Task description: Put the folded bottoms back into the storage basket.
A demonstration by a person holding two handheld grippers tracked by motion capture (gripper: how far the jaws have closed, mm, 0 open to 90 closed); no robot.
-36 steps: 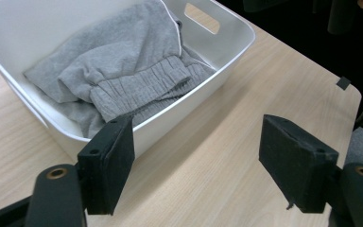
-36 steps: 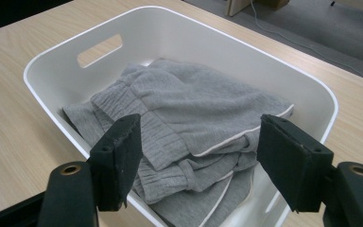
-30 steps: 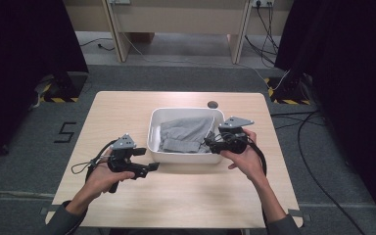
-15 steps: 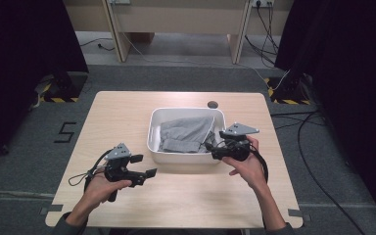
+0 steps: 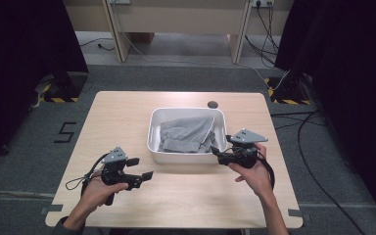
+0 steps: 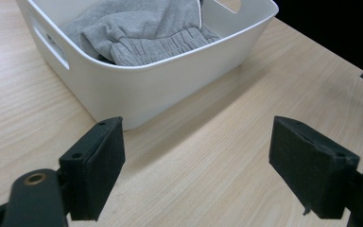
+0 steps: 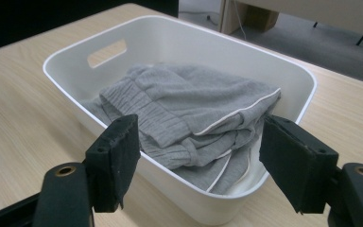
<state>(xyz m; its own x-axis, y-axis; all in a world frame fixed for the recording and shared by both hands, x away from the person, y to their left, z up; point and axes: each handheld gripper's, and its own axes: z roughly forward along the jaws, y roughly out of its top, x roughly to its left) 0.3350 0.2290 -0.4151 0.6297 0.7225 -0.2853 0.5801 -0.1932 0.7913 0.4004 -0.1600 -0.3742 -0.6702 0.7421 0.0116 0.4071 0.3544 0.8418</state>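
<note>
Grey clothing [image 5: 186,134] lies crumpled inside a white bin [image 5: 152,128] that sits at the centre of the high view, on a light wooden table [image 5: 127,107]. In the right gripper view the clothing [image 7: 194,113] fills most of the bin [image 7: 170,33], its ribbed waistband folded toward the lower left of the frame and thin white piping running along an edge near the right wall. An oval handle slot shows in the bin's far wall at the upper left of that frame.

At the lower right of the high view, the right gripper [image 5: 221,155] is held in a hand [image 5: 254,171], just beside the bin's lower right corner. In its own view the right gripper [image 7: 198,165] has its jaws spread wide apart with nothing between them, and they frame the bin's near corner and the clothing beyond.

At the lower left of the high view, the left gripper [image 5: 142,169] is held in the other hand [image 5: 98,188], over bare table, apart from the bin. In the left gripper view its jaws also stand wide apart and empty [image 6: 196,175], with plain tabletop [image 6: 208,156] between them; the bin [image 6: 137,90] occupies the upper left of that frame, with the clothing [image 6: 142,28] heaped inside and a handle slot in its side wall.

A small dark round spot [image 5: 212,104] sits on the table just above the bin in the high view
</note>
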